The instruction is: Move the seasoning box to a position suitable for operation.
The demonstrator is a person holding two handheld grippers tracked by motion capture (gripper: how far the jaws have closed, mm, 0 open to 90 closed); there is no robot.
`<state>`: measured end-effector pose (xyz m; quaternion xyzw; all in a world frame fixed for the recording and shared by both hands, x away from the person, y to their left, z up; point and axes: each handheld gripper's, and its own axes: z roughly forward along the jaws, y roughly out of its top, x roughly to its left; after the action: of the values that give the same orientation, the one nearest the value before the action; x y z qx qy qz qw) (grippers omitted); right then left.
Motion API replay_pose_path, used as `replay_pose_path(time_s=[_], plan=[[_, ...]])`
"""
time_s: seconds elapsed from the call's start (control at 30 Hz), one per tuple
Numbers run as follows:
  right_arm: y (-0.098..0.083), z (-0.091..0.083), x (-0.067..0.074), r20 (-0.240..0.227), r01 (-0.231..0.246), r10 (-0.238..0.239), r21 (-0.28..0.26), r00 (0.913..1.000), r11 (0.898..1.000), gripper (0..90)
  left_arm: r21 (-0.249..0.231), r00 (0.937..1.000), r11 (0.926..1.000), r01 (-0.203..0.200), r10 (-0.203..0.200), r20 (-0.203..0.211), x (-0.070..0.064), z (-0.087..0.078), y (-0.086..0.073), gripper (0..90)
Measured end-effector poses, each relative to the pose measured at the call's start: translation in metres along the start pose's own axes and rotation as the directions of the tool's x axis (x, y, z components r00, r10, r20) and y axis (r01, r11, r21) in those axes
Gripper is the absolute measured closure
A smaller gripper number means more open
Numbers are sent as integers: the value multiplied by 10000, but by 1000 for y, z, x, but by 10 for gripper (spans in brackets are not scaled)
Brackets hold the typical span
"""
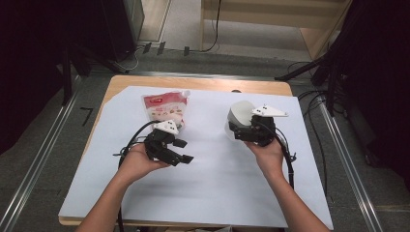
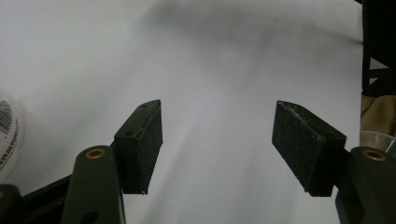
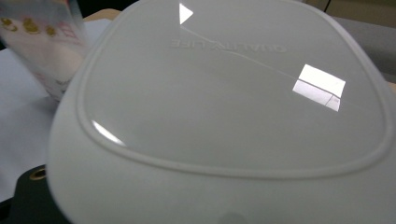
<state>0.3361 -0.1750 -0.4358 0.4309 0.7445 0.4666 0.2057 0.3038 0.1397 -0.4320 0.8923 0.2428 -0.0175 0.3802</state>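
Observation:
My right gripper (image 1: 239,128) sits at the right of the white sheet (image 1: 217,169), and a pale grey-white plastic container (image 1: 240,115) stands tilted at its front. In the right gripper view the container (image 3: 233,107) is very close and covers the jaws; one black jaw edge peeks out at the lower left, so the jaws look shut on it. A red-and-white pouch (image 1: 166,108) lies at the back left of the sheet, and its side appears as the pouch (image 3: 46,42). My left gripper (image 1: 183,151) (image 2: 217,144) is open over bare sheet, just in front of the pouch.
The sheet covers a wooden table (image 1: 193,83) with its far edge exposed. Black cables (image 1: 133,140) trail from both grippers. Dark stands and floor cables surround the table. A barcoded white edge (image 2: 7,135) shows at the far left of the left gripper view.

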Motion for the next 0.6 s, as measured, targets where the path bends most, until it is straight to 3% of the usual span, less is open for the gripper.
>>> replay_pose_path(time_s=[0.13,0.3,0.6], plan=[[-5,-4,4,-287,76,-77,-48,9996,10000,151,-8,10000,10000,47,-47,-4,1,-1,0,343],[-14,-9,11,-804,602,-597,30,9950,9982,151,33,10000,10000,41,-41,-36,1,0,0,343],[-27,-7,24,-1465,739,-690,282,9868,9969,151,91,10000,10000,-10,11,-62,2,-1,1,343]])
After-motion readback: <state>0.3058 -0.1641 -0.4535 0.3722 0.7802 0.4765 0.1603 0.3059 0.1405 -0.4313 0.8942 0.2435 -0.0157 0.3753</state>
